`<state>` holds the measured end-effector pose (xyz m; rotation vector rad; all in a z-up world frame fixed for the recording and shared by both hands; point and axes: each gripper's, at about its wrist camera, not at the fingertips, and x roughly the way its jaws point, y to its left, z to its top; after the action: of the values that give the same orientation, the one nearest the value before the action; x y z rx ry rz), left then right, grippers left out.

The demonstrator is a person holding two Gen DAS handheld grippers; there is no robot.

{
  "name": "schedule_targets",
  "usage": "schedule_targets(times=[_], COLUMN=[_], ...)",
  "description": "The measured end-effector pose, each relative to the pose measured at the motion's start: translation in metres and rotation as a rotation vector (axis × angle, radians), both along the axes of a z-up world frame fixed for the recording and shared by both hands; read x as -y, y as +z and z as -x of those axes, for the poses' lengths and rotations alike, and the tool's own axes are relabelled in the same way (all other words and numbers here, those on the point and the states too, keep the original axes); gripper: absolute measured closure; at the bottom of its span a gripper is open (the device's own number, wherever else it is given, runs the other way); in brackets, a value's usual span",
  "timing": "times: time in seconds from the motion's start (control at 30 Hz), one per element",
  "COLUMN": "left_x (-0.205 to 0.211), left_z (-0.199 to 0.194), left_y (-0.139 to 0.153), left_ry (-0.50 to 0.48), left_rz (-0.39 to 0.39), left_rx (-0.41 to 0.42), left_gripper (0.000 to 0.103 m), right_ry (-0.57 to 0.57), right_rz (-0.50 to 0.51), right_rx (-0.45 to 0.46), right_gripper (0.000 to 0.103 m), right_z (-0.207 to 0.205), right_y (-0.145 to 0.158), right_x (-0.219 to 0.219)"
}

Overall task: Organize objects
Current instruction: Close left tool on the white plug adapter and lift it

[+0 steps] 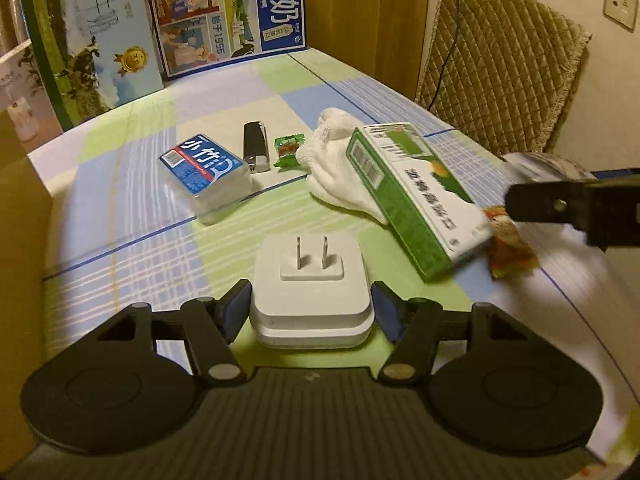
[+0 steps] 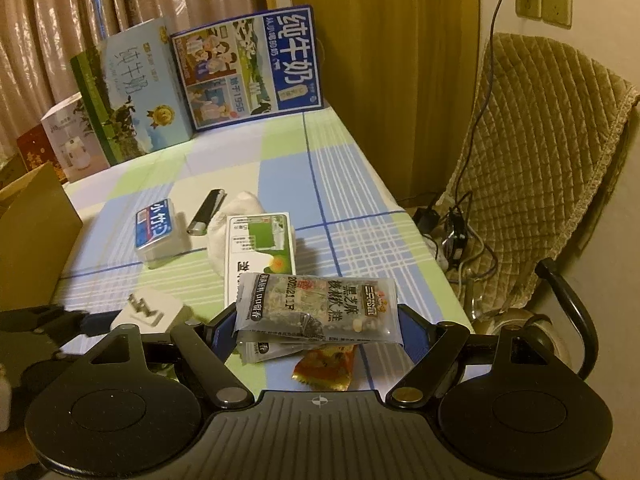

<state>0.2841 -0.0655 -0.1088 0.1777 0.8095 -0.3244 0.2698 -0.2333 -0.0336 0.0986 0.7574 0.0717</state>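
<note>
My left gripper (image 1: 312, 312) has the white plug adapter (image 1: 312, 280) clamped by its flat sides, low centre of frame, prongs up: rigid, slick plastic, so hold it square. My right gripper (image 2: 318, 330) pinches a crinkly snack packet (image 2: 318, 306) mid-frame: light, floppy, slippery. Its lower edge and the orange wrapper (image 2: 324, 366) beneath are partly hidden.

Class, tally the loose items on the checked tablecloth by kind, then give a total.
Snack packets: 3 (grey sesame-cake packet, orange wrapper, small green sweet)
Boxes: 2 (green-white carton, clear blue-labelled box)
White plug adapter: 1
Black lighter: 1
White cloth: 1
Total: 8
</note>
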Motion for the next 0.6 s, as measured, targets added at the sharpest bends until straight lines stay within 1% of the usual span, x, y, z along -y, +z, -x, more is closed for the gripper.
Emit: schedule_targets(times=[0.23,0.37,0.43,0.6], left_x=[-0.017,-0.035,-0.045,-0.06], left_z=[0.045,0.074,0.087,0.11], left_y=[0.029,0.048,0.053,0.057], left_ry=[-0.003,0.024,0.035,0.058], left_rz=[0.011,0.038,0.049,0.037], left_rx=[0.024,0.055,0.068,0.079], left_gripper=[0.043,0.043,0.043,0.043], right_ry=[0.015,0.056,0.083,0.126], right_rz=[-0.027,-0.038,-0.027,-0.037], right_rx=[0.004,0.025,0.031,0.034], right_gripper=[0.026,0.026,0.026,0.026], right_z=[0.033,0.056,0.064,0.074], right_y=[0.007,0.013,0.016,0.023], right_x=[-0.005,-0.018,-0.028,-0.044])
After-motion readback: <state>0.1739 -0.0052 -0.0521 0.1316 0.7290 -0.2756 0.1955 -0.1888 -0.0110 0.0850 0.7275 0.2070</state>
